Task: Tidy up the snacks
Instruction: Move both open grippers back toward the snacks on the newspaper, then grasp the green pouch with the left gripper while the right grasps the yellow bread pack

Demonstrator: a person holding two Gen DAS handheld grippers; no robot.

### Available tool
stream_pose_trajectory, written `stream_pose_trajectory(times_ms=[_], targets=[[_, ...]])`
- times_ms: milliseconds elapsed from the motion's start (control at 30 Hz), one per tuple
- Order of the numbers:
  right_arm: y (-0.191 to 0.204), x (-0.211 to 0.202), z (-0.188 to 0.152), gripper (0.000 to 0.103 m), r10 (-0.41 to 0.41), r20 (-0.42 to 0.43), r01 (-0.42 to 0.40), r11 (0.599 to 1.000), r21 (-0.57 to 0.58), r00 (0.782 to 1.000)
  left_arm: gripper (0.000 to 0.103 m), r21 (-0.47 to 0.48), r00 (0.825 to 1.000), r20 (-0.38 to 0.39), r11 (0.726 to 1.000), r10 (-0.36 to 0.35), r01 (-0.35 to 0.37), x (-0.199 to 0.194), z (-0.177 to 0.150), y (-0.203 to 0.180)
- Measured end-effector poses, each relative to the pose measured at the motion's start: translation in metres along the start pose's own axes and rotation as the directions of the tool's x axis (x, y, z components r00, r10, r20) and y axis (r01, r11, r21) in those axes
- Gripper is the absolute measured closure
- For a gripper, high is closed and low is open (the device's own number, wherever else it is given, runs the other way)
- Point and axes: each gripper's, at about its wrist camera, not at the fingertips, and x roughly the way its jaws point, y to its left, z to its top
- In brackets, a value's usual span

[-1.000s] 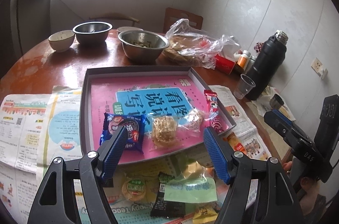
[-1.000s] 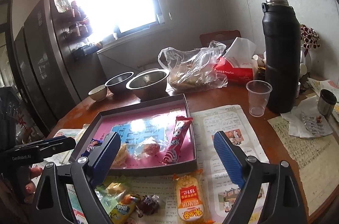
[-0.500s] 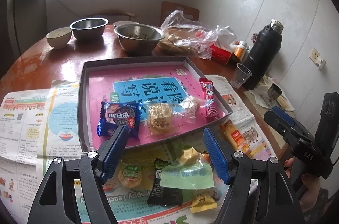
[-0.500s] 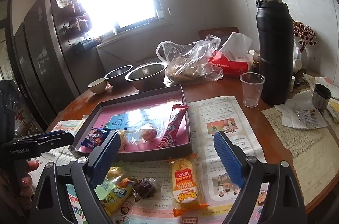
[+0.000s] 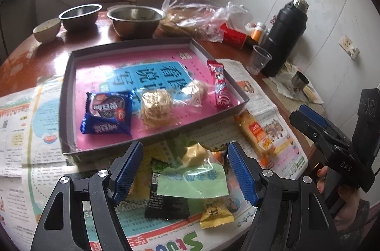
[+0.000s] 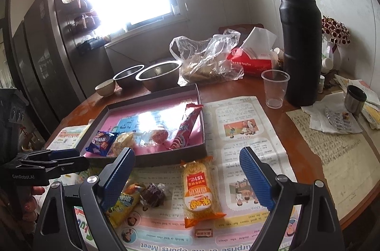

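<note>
**Both grippers open above loose snacks; tray partly filled**

Nearest to me, my left gripper (image 5: 185, 170) stands with its blue pads apart and nothing pressed between them. It hangs above a small heap of loose snacks on the newspaper (image 5: 30, 108): a pale green packet (image 5: 192, 182), a black packet (image 5: 166, 201) partly under it, a yellow wrapped sweet (image 5: 216, 215) at the near edge, and a clear-wrapped golden piece (image 5: 196, 153) at the far side of the heap.

My right gripper (image 6: 187, 177) is likewise open and holds nothing. Between its fingers, on the newspaper, lies an orange packet (image 6: 198, 189), lengthwise towards me. To its left are a dark wrapped sweet (image 6: 153, 194) and a yellow-and-blue packet (image 6: 123, 201), the latter partly behind my left-side finger.

Just beyond these, the shallow grey tray (image 5: 68, 89) with a pink printed floor sits on the newspaper. Along its near side lie a blue biscuit packet (image 5: 108, 112), two clear-wrapped round cakes (image 5: 155, 108), and a red stick packet (image 5: 219, 84) against the right wall.

Farther off on the wooden table (image 6: 237, 87) stand a clear plastic cup (image 6: 275, 88), a black flask (image 6: 300, 46), a red tissue box (image 6: 251, 58), a plastic bag (image 6: 209, 58), two steel bowls (image 6: 159, 74) and a small ceramic bowl (image 6: 105, 87).
</note>
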Motion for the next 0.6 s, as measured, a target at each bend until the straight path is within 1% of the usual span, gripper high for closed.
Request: stream_pose_trajectory(times_ms=[167,333,600], targets=[[-0.004,0.004,-0.008,0.014,-0.021,-0.025,0.02,1.0,-0.002,0.999,0.027,0.013,0.999,-0.035,1.0,0.002,-0.002,0.011,-0.004,-0.003],[-0.004,0.012,-0.018,0.014,-0.064,-0.065,0.062,0.998,-0.033,0.996,0.027,0.015,0.998,-0.062,1.0,0.005,-0.004,0.021,-0.008,-0.002],[-0.003,0.029,-0.03,0.014,-0.064,-0.108,0.058,0.997,-0.059,0.992,0.028,0.01,0.996,-0.091,1.0,0.01,-0.009,0.035,-0.011,0.001]])
